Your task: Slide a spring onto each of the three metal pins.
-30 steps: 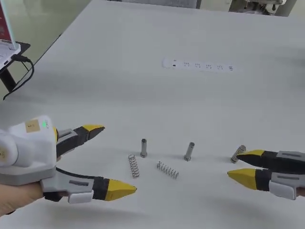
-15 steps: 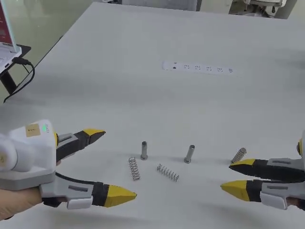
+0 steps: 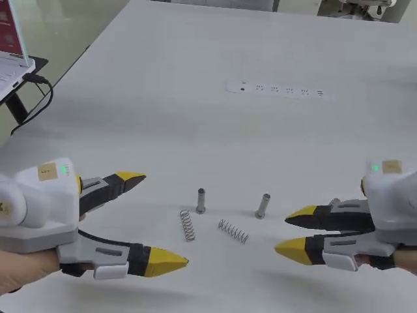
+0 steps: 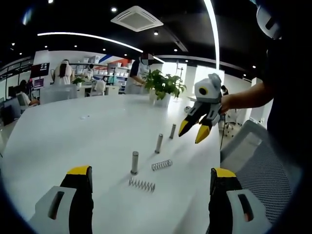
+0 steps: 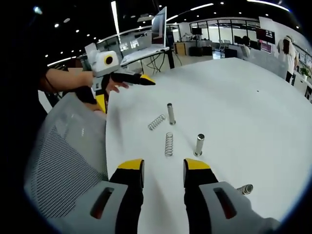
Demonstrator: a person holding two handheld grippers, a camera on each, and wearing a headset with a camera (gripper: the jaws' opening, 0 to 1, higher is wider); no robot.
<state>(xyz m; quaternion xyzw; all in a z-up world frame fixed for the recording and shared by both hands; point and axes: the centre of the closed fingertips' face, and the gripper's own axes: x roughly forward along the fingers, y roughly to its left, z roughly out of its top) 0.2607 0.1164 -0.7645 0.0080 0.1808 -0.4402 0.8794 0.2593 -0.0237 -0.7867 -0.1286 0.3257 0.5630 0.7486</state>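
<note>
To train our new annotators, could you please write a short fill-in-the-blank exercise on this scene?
___ loose springs lie flat on the table.
The two bare pins stand ___.
The left gripper has its jaws wide ___.
The spring-loaded pin is nearest the ___ gripper.
Missing words: two; upright; open; right.

We hold our left gripper [image 3: 153, 218] at the near left, pointing right, its jaws spread wide with nothing between them. Our left hand [image 3: 23, 270] grips it from behind. Our right gripper [image 3: 287, 233] sits at the near right, pointing left, jaws parted by a narrower gap, also empty. A bare forearm [image 4: 243, 100] extends behind it.
</note>
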